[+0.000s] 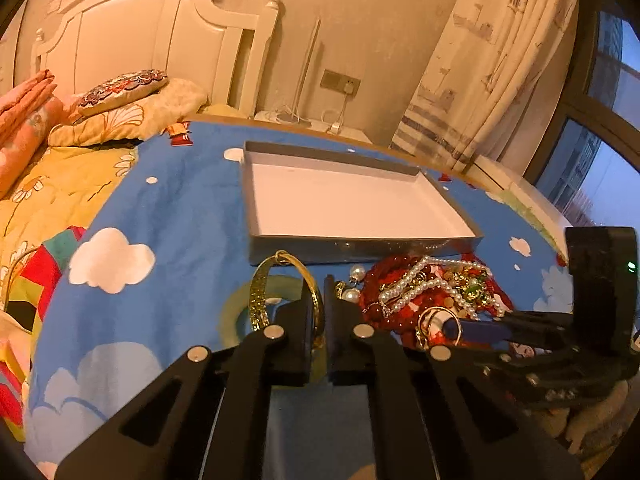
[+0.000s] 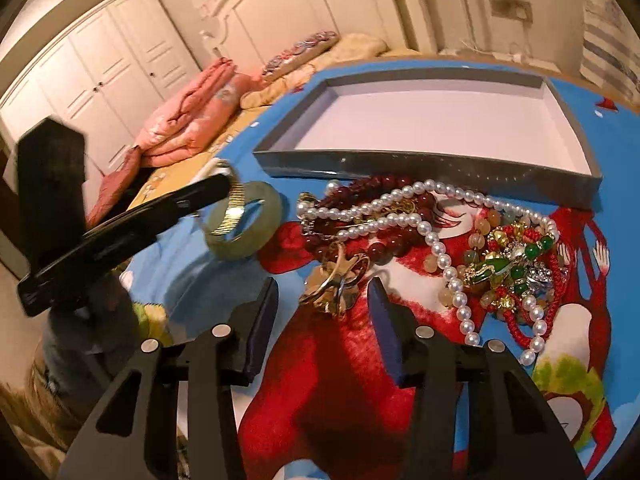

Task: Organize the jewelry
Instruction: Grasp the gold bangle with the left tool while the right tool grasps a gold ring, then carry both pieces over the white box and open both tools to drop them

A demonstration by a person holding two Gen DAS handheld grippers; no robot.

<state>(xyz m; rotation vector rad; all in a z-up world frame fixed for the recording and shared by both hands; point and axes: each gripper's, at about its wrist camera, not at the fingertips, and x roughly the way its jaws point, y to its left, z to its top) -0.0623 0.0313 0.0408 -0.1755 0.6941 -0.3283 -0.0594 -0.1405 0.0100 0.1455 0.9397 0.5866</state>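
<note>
Bedroom — white headboard (image 1: 132,28), wardrobe (image 2: 92,72), curtain (image 1: 480,60), dusk window (image 1: 600,140).

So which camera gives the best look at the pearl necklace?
The right wrist view: the pearl necklace lies spread out, nearly whole, over the red beads. The left wrist view shows only bunched loops in the pile.
</note>
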